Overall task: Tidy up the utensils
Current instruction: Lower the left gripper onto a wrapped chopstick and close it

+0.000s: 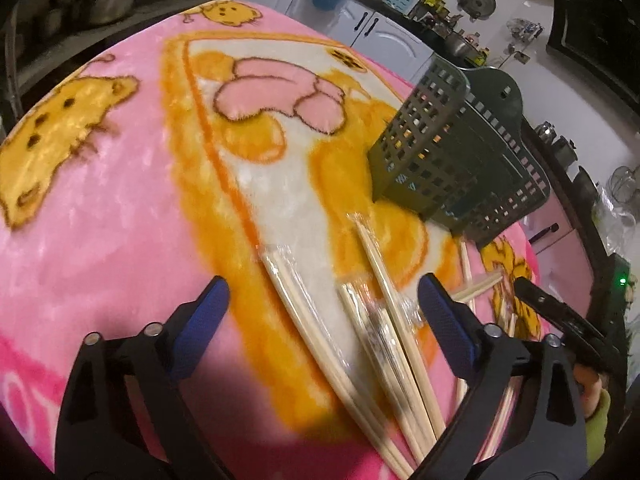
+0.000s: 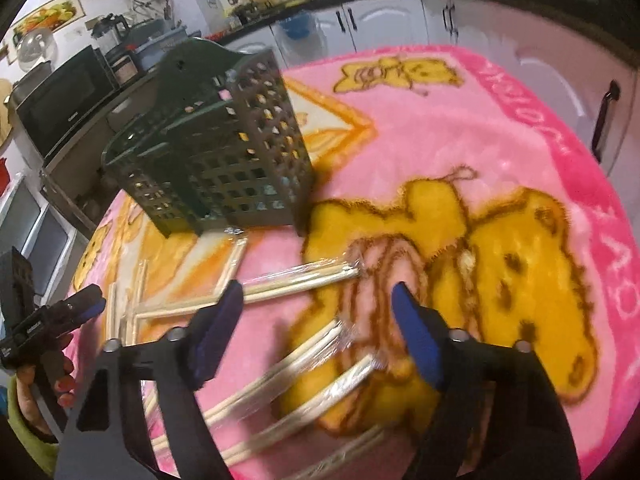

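Several pairs of plastic-wrapped wooden chopsticks [image 1: 376,316] lie scattered on a pink cartoon blanket [image 1: 120,208]. A dark green lattice utensil basket [image 1: 452,152] stands upright beyond them. My left gripper [image 1: 324,300] is open and empty, its jaws either side of the chopstick pile, just above it. In the right wrist view the basket [image 2: 224,160] stands at upper left and chopsticks [image 2: 304,280] lie below it. My right gripper [image 2: 318,304] is open and empty above wrapped chopsticks [image 2: 312,364]. The left gripper [image 2: 76,308] shows at far left.
The blanket [image 2: 480,128] covers a round table. Kitchen counters and white cabinets [image 2: 384,20] ring the room, with a microwave [image 2: 64,96] at left. The right gripper's finger [image 1: 560,308] shows at the right edge of the left wrist view.
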Motion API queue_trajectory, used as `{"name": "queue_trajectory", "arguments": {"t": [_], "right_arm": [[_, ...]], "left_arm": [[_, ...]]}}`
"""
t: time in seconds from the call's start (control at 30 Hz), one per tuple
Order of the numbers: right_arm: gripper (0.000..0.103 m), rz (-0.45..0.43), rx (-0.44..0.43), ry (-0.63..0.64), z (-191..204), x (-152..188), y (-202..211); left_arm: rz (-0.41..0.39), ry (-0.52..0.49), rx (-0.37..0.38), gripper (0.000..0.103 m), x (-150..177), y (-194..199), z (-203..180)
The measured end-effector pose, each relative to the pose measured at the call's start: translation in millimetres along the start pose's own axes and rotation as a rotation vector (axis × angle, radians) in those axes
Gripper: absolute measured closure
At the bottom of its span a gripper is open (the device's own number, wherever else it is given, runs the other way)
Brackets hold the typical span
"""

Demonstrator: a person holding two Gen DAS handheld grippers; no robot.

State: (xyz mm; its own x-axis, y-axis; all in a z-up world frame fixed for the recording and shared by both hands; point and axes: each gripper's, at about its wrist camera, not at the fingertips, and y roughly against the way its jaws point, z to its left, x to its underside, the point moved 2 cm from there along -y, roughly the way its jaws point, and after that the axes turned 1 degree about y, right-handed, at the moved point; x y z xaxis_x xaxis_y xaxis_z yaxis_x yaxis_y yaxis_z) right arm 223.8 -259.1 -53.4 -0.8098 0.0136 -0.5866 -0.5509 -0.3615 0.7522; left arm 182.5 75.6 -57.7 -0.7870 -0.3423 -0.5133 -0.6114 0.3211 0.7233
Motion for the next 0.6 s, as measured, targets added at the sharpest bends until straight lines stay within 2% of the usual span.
{"name": "queue_trajectory", "arguments": {"t": [0.07, 0.1, 0.37, 0.43, 0.5, 0.53, 0.6], "right_arm": [[0.045, 0.021, -0.008, -0.011, -4.6, -2.5, -6.9], [0.047, 0.031, -0.021, -0.016, -7.0, -4.1, -10.9], [0.061, 0.053, -0.032, -0.010, -17.6, -13.4, -22.9], [0.075, 0.051, -0.026, 0.010, -16.6, -15.2, -23.7], [0.083, 0.054, -0.037, 0.023, -14.2, -14.3, -24.7], [0.092, 0.053, -0.038, 0.029, -12.1, -14.5, -25.9], [0.094, 0.048, -0.048, 0.047, -8.3, -14.1, -25.8]], "left_arm": [[0.004, 0.013, -0.006, 0.030, -4.2, -2.6, 3.5], [0.006, 0.012, -0.007, 0.030, -5.7, -4.3, 3.7], [0.003, -0.013, -0.066, 0.056, -14.3, -13.2, 3.7], [-0.002, -0.028, -0.090, 0.065, -14.4, -14.8, 2.7], [-0.006, -0.048, -0.116, 0.074, -14.9, -16.0, 1.6], [-0.008, -0.057, -0.128, 0.079, -15.1, -16.6, 2.0], [-0.011, -0.075, -0.145, 0.085, -16.6, -17.9, 1.0]]}}
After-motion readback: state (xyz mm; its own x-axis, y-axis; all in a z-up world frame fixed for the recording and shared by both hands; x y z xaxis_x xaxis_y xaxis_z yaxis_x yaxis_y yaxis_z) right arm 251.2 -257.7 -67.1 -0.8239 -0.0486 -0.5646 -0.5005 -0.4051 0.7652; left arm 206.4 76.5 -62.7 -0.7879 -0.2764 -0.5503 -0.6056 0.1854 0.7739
